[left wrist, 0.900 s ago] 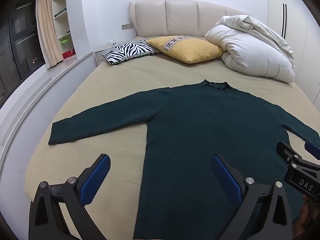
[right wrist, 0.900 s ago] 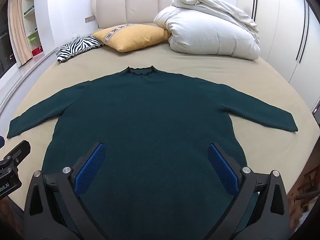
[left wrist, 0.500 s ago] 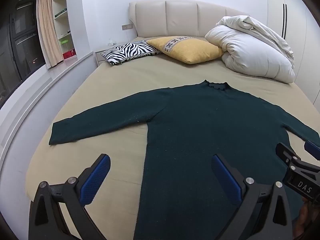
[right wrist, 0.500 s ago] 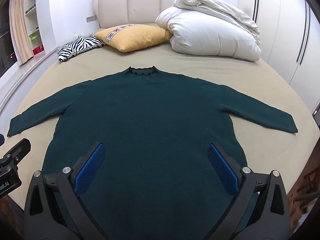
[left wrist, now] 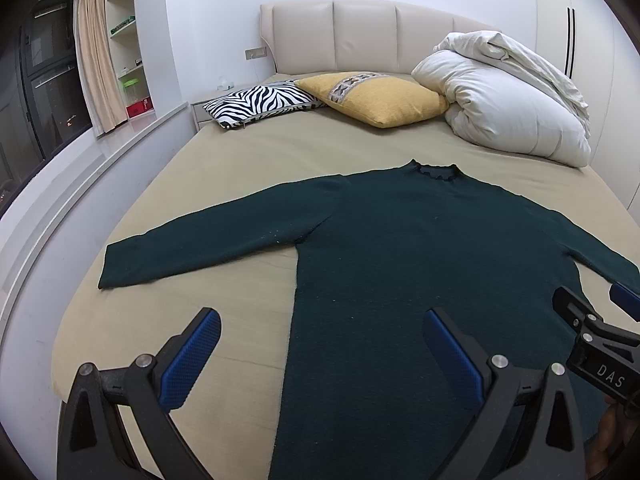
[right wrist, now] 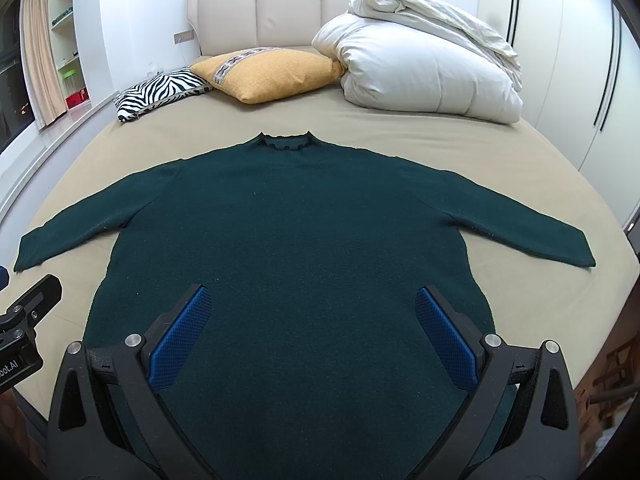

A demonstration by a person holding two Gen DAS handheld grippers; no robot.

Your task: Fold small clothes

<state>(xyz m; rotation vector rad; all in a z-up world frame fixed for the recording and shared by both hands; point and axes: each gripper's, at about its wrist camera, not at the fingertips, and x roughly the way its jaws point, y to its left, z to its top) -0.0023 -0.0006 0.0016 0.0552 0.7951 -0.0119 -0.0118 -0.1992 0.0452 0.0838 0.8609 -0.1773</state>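
A dark green long-sleeved sweater (left wrist: 420, 248) lies flat on the beige bed, collar toward the headboard and both sleeves spread out; it also shows in the right wrist view (right wrist: 304, 224). My left gripper (left wrist: 320, 320) is open and empty above the sweater's lower left edge. My right gripper (right wrist: 312, 300) is open and empty above the sweater's lower middle. The left sleeve cuff (left wrist: 120, 264) lies near the bed's left side, the right cuff (right wrist: 568, 248) near its right side.
A zebra pillow (left wrist: 260, 102), a yellow pillow (left wrist: 376, 96) and a rolled white duvet (left wrist: 512, 116) lie by the headboard (left wrist: 360, 36). A white ledge (left wrist: 80, 184) runs along the bed's left side. White wardrobe doors (right wrist: 580, 60) stand on the right.
Both grippers have barely shifted, and the view has crept slightly. The sweater has not moved and both jaws stay open.
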